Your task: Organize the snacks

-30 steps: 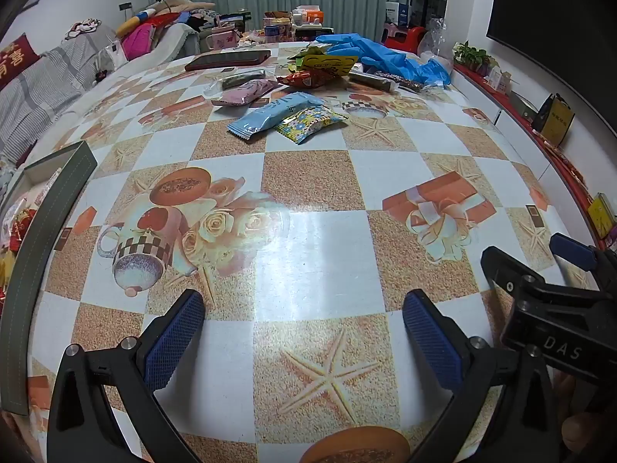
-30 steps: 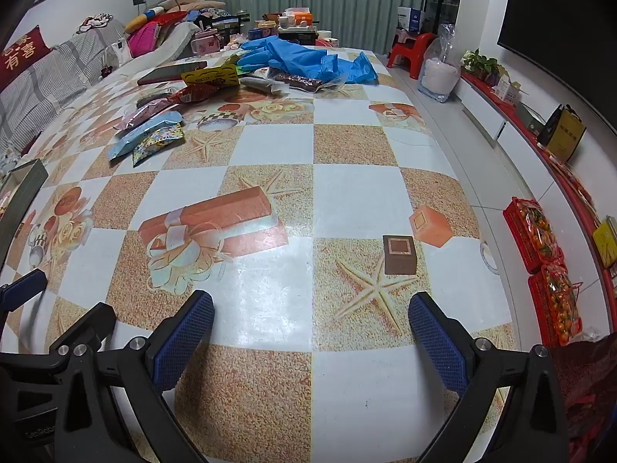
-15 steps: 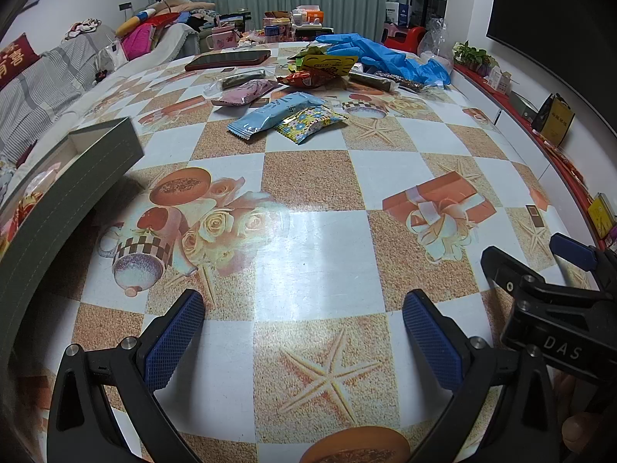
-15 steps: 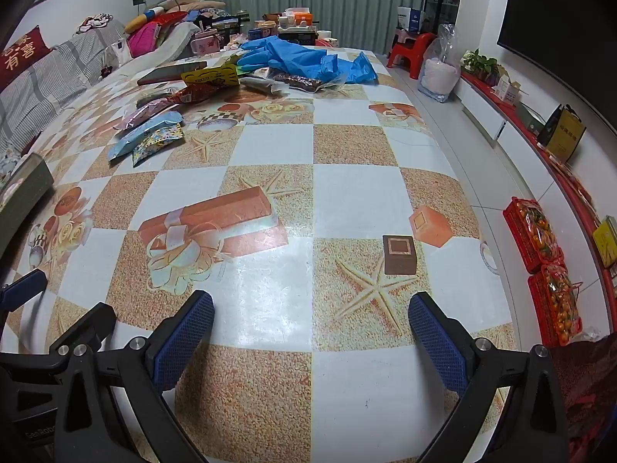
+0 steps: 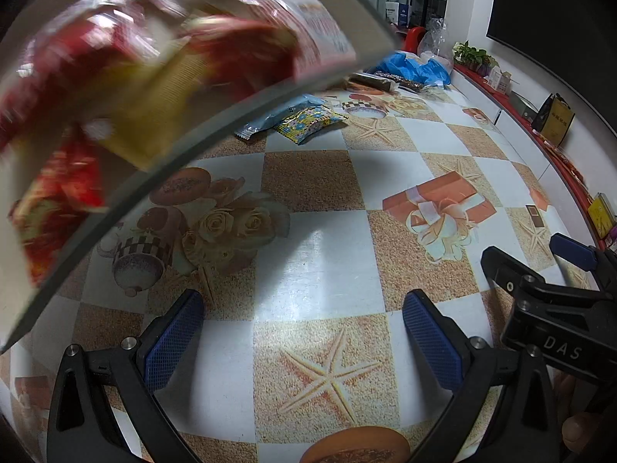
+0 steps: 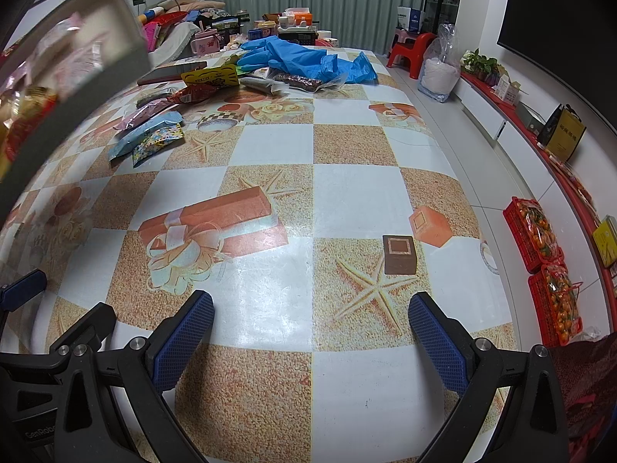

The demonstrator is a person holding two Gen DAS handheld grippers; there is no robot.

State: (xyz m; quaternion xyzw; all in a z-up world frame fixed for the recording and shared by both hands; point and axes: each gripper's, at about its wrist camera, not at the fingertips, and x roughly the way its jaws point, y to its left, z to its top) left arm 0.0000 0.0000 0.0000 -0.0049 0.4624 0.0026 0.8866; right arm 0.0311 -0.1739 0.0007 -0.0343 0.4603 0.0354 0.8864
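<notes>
A grey box point(image 5: 216, 123) packed with red and yellow snack packs point(image 5: 115, 58) hangs tilted and blurred over the table's left side; what holds it is hidden. The right wrist view shows the box point(image 6: 77, 88) at upper left. Loose on the table lie a blue pack point(image 6: 148, 133), a flower-print pack point(image 6: 158, 144), and further packs point(image 6: 193, 95) behind them. My left gripper point(image 5: 302, 332) is open near the front edge, holding nothing. My right gripper point(image 6: 312, 332) is open too, beside it on the right.
Blue gloves point(image 6: 304, 58) and a dark flat slab point(image 6: 169, 73) lie at the table's far end. Red crates of oranges point(image 6: 540, 231) stand on the floor past the table's right edge. A red stool point(image 6: 412, 48) stands at the back.
The grey box has risen from the table's left edge and swung up and rightward, now tilted across the upper left of both views. Neither gripper has moved.
</notes>
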